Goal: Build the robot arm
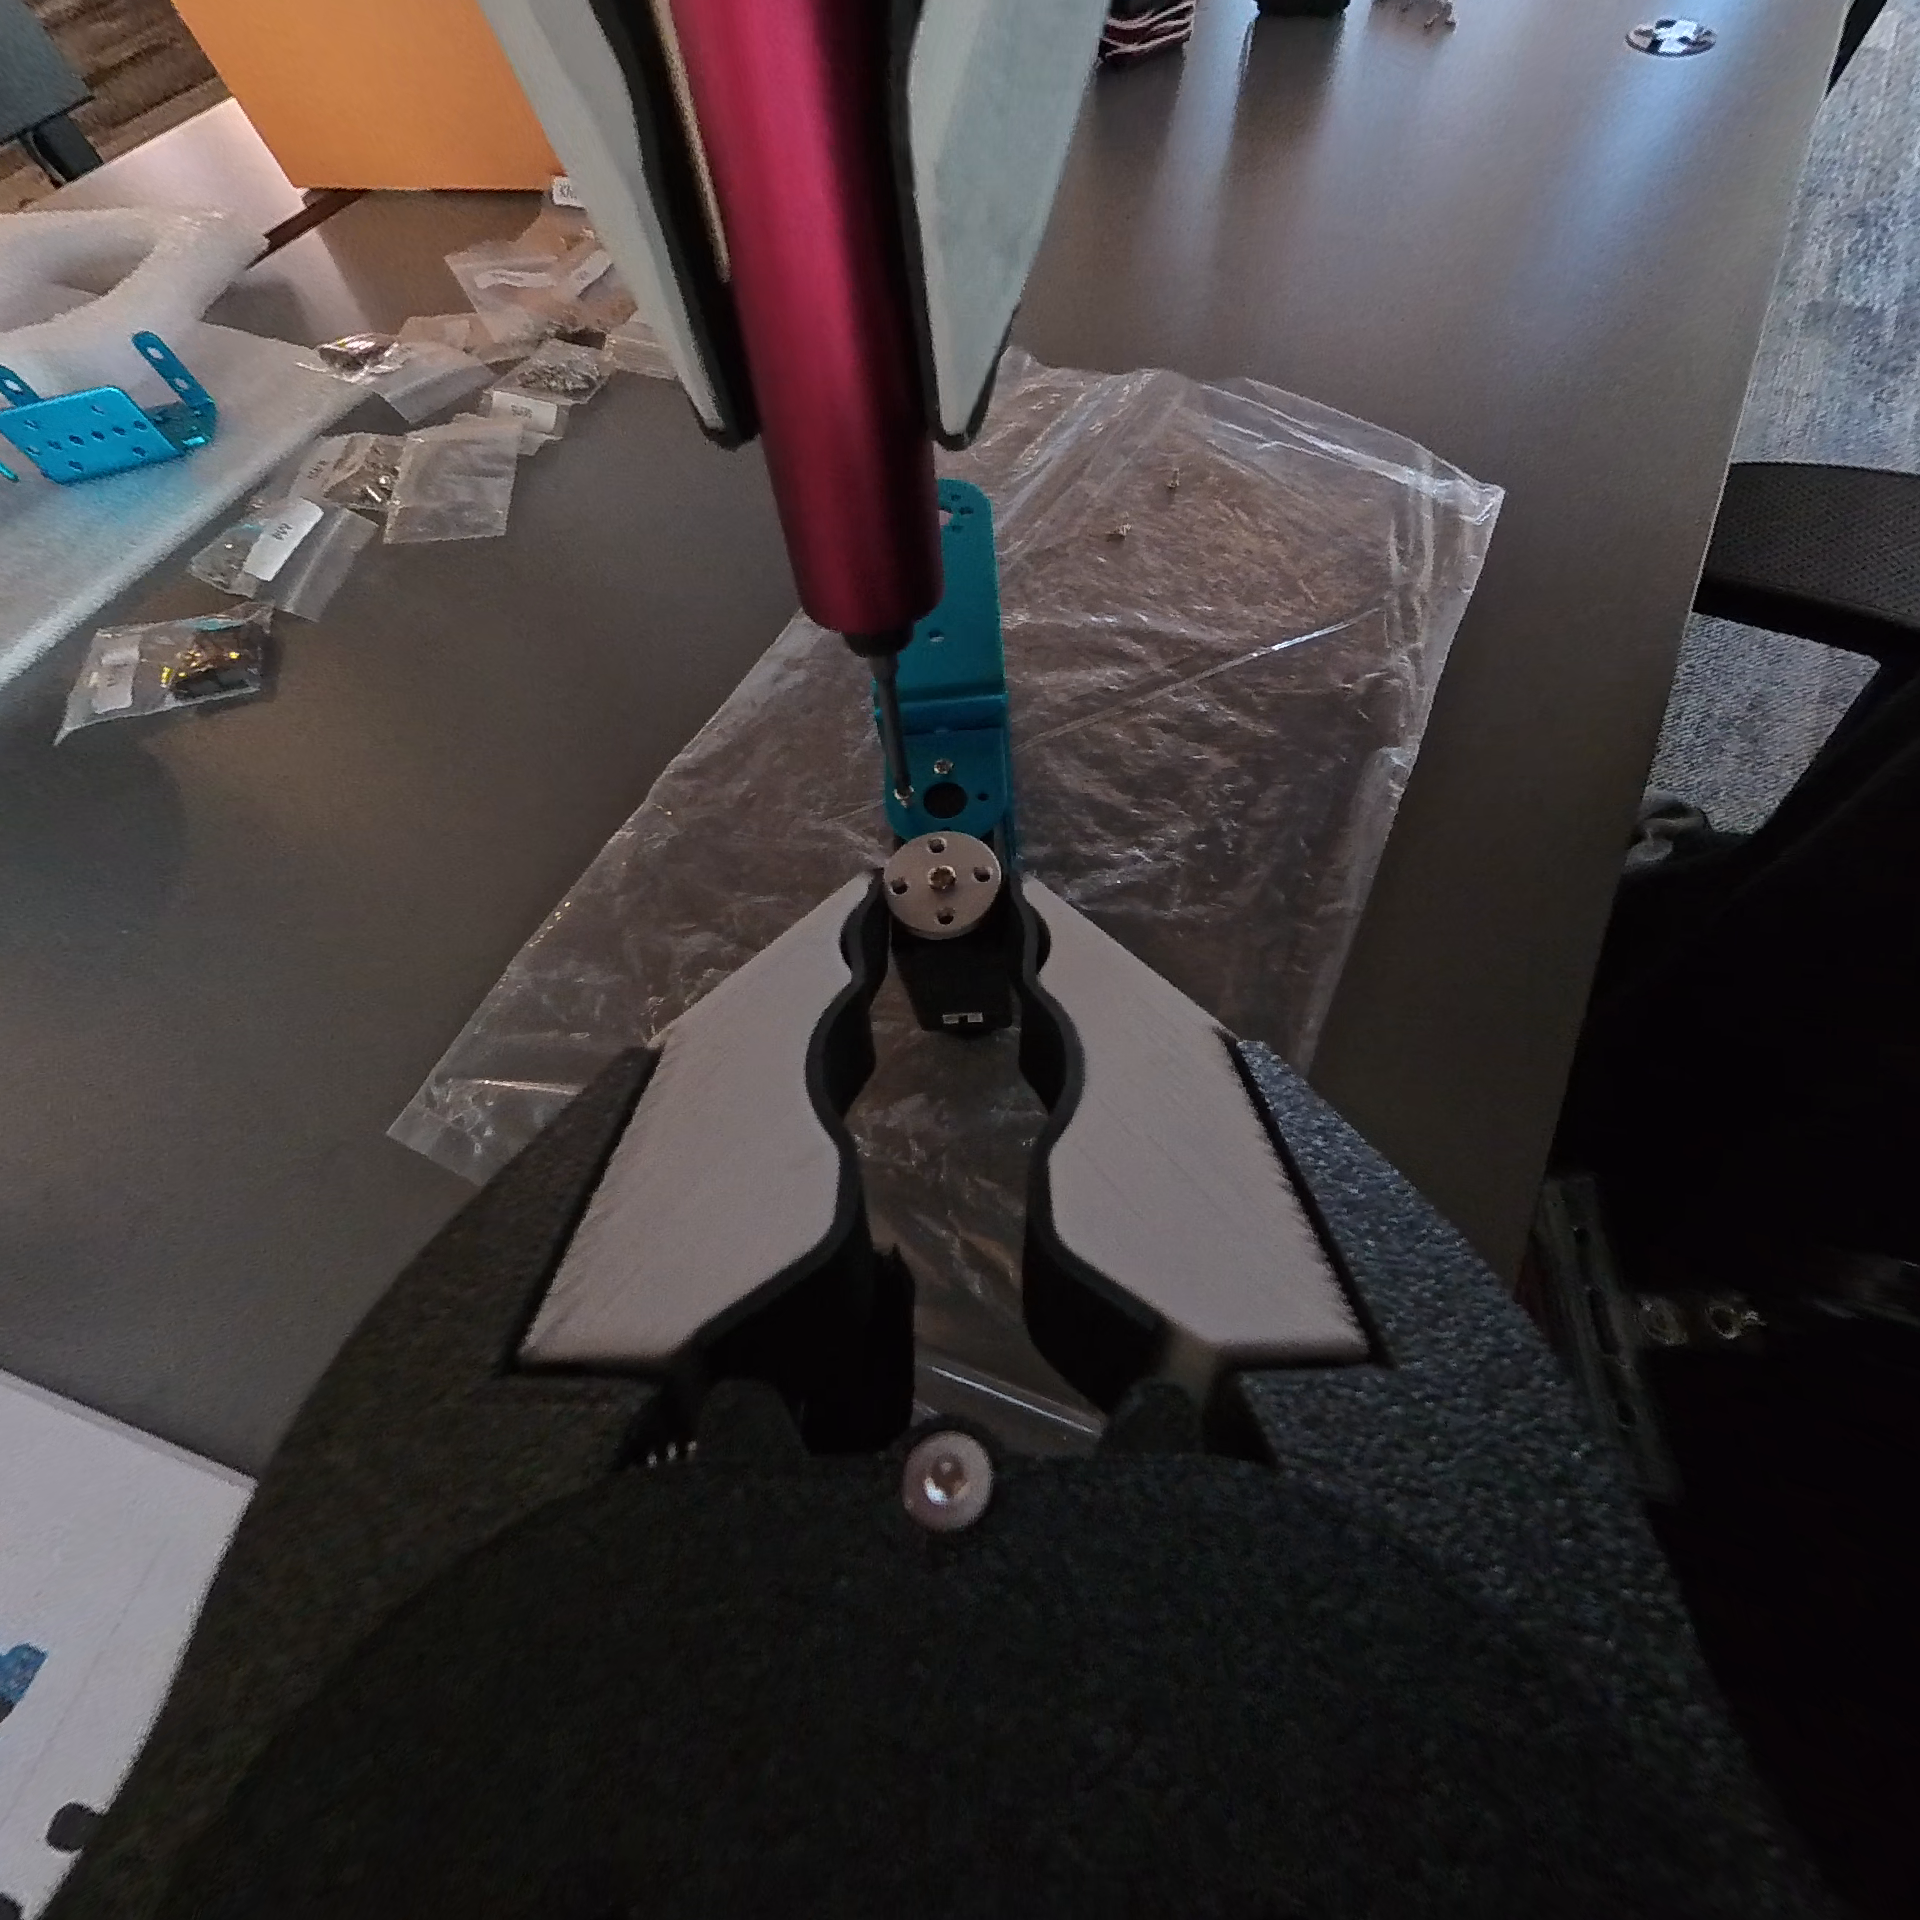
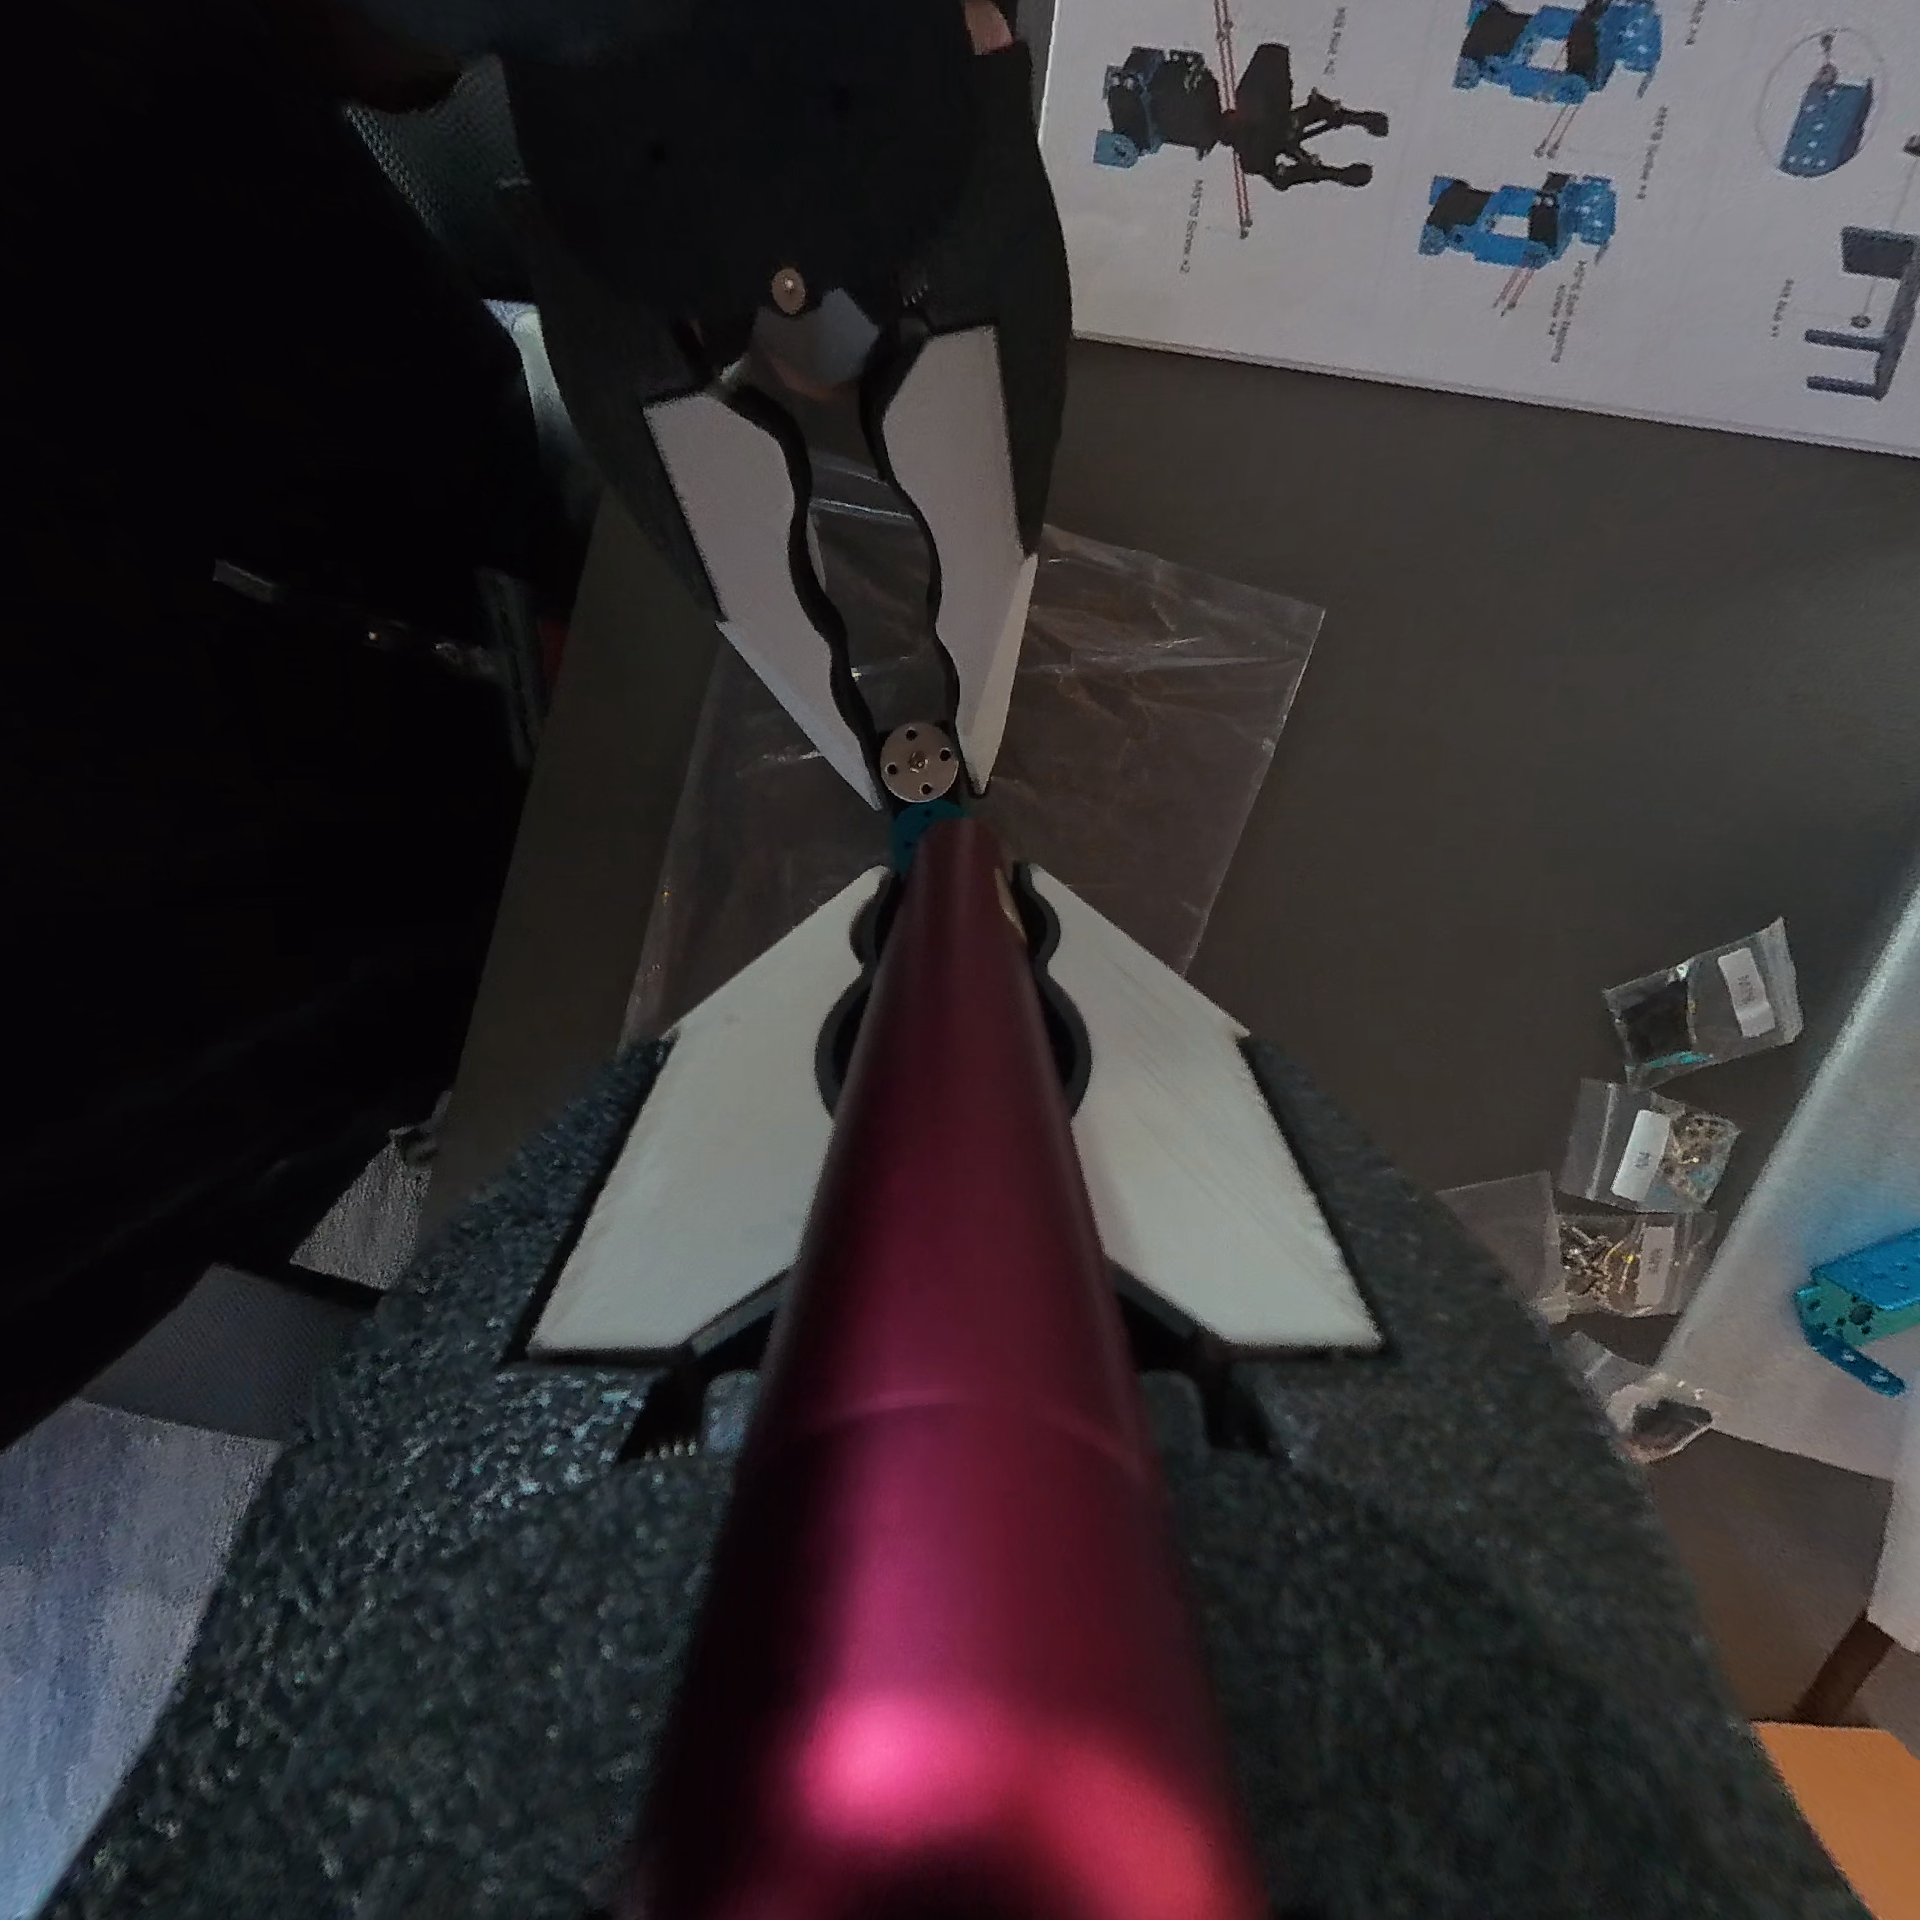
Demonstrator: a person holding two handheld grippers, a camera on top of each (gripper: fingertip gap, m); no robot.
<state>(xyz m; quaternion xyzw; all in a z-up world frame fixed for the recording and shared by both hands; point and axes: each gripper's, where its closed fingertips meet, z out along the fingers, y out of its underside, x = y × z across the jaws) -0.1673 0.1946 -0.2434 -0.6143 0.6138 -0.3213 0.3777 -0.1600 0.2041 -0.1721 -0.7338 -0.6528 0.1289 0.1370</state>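
Note:
My left gripper [image 1: 943, 896] is shut on a black servo [image 1: 956, 977] with a round silver horn [image 1: 942, 875] on top. A blue metal bracket [image 1: 951, 717] is fixed to the servo and reaches away from me. My right gripper [image 2: 956, 883] is shut on a magenta screwdriver [image 2: 935, 1351]. In the left wrist view the screwdriver [image 1: 831, 364] comes down from above, and its thin bit [image 1: 891, 727] rests on a screw [image 1: 906, 795] in the bracket. In the right wrist view the left gripper [image 2: 930, 795] faces me, holding the silver horn [image 2: 914, 762].
A clear plastic sheet [image 1: 1195, 675] lies on the dark table [image 1: 312, 883] under the work. Small bags of screws [image 1: 447, 457] and a blue bracket [image 1: 94, 426] on white foam lie to the left. A printed instruction sheet [image 2: 1455, 208] lies beyond. A black chair [image 1: 1766, 935] stands right. There is about 8 centimeters between the tips of the two grippers. Both grippers' tips are roughly 35 centimeters from the blue bracket [image 1: 94, 426].

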